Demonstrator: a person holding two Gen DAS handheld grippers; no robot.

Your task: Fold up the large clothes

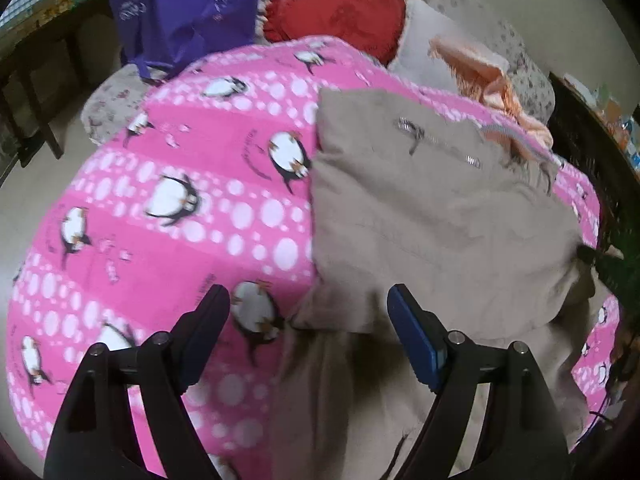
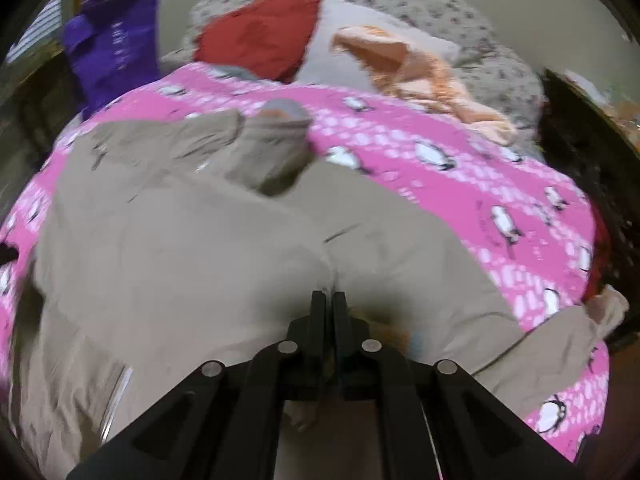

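Note:
A large beige jacket (image 1: 432,216) with a zipper lies on a pink penguin-print blanket (image 1: 160,208) on a bed. My left gripper (image 1: 308,300) is open and empty, hovering over the jacket's left edge where a folded part meets the blanket. In the right wrist view the jacket (image 2: 180,248) spreads across the blanket (image 2: 460,184), one sleeve folded near the top. My right gripper (image 2: 329,296) is shut on a pinched fold of the jacket's fabric.
A red cushion (image 1: 340,12), a purple bag (image 1: 180,8) and an orange fringed cloth (image 1: 488,76) lie at the bed's far end. Dark furniture (image 1: 592,152) stands at the right. The cushion (image 2: 260,32), bag (image 2: 116,44) and orange cloth (image 2: 420,76) also show in the right wrist view.

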